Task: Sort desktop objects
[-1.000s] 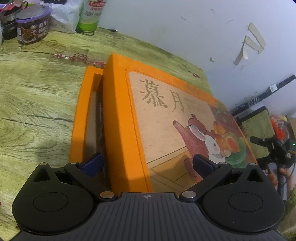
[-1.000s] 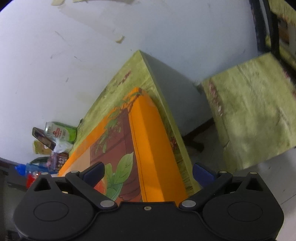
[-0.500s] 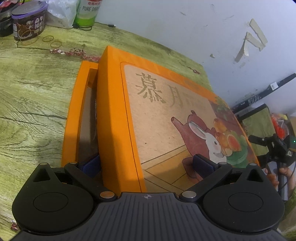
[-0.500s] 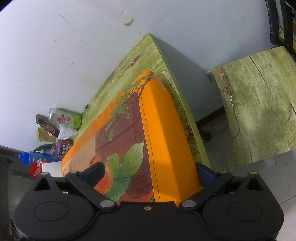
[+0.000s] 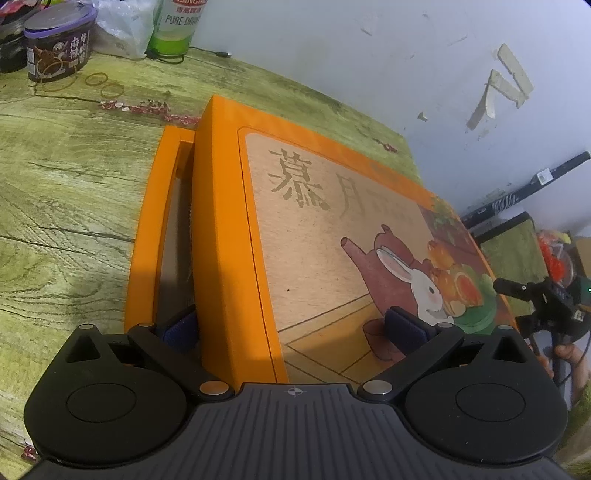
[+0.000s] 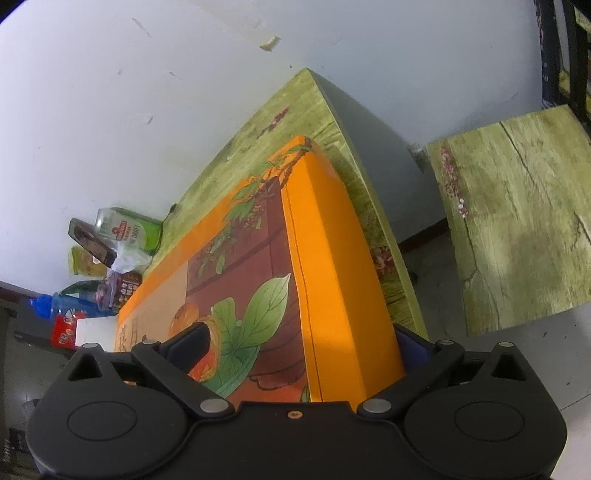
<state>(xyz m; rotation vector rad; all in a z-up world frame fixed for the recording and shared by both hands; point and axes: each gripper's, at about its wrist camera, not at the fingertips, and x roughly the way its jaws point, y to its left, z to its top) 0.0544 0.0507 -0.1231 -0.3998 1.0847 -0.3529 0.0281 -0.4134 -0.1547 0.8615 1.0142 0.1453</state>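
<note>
A large orange gift-box lid (image 5: 314,221), printed with a rabbit and a teapot, is tilted over its orange base (image 5: 147,229) on the green wood-grain table (image 5: 66,184). The base's left wall and a strip of its inside show beside the lid. My left gripper (image 5: 293,328) is shut on the lid's near left edge, one blue pad under the rim and one on the printed top. In the right wrist view my right gripper (image 6: 299,341) is shut on the lid (image 6: 325,258) at its other end. One pad lies on the leaf picture, the other against the orange side.
At the table's back stand a purple-lidded jar (image 5: 57,44), a green bottle (image 5: 177,26), a plastic bag (image 5: 122,26) and loose rubber bands (image 5: 107,83). A phone (image 6: 90,242) and a blue bottle (image 6: 62,304) stand there too. A green stool (image 6: 517,214) sits past the table's edge.
The lid has shifted slightly over the base while both grippers keep hold. In the right wrist view more of the lid's top and side now fills the space between the fingers.
</note>
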